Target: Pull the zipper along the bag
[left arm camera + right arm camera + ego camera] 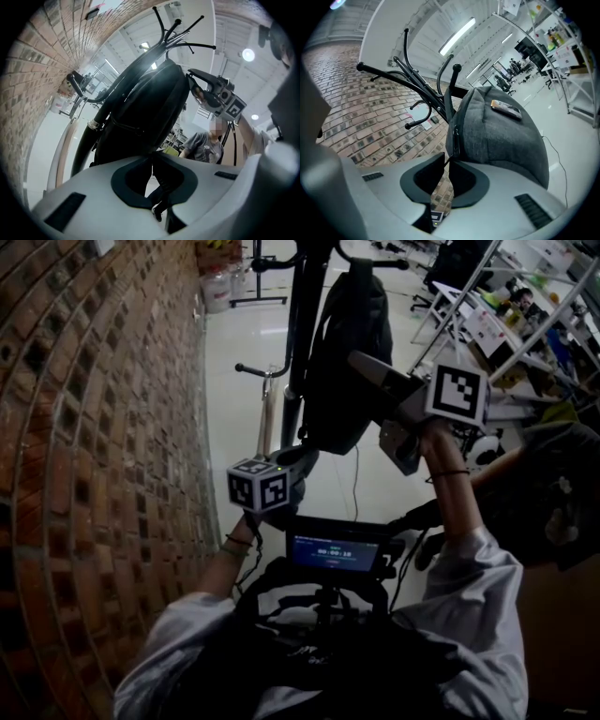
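Bag (501, 136) hangs on coat rack (426, 89), next to the brick wall (370, 117). Left gripper (152, 159) is clenched on the bottom strap (161, 201); it should anchor the fabric taut. Right gripper (447, 158) pinches the zipper pull (455, 136) on the side seam. Pull straight along the track, steady, no twisting.

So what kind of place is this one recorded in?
Probably an open-plan office or lab: a brick wall, rows of desks across a shiny white floor, and a backpack hung on a coat stand.
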